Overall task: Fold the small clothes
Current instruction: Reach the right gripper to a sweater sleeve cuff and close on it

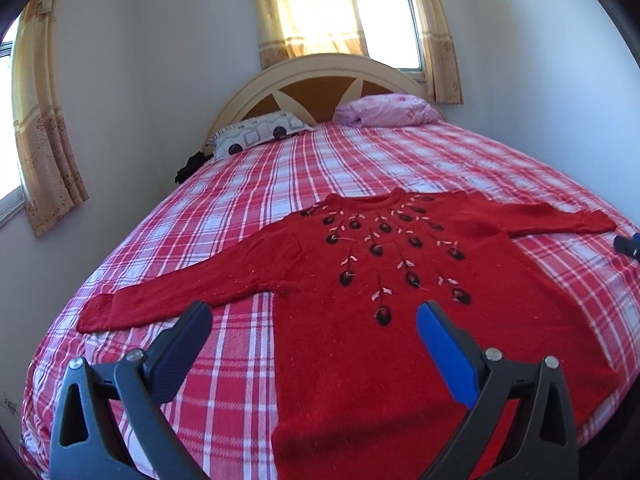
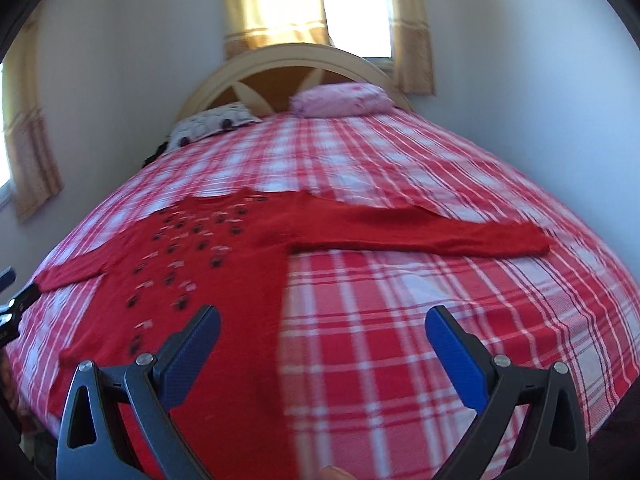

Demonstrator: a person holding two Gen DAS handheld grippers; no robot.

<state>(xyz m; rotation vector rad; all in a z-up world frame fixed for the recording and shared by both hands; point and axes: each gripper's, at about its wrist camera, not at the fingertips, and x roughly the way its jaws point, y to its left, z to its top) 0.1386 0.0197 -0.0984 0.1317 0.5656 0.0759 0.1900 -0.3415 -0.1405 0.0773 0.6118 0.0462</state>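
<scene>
A red knitted sweater with dark flower embroidery lies flat and face up on the bed, both sleeves spread out sideways. My left gripper hovers open above the sweater's left side, nothing between its fingers. In the right wrist view the same sweater stretches its right sleeve across the bed. My right gripper hangs open over the sweater's right edge and the bedsheet, empty. The tip of the right gripper shows at the right edge of the left wrist view, beside the sleeve cuff.
The bed carries a red and white plaid sheet. Two pillows, one patterned white and one pink, lie against the arched headboard. Walls close in on both sides; curtained windows stand behind.
</scene>
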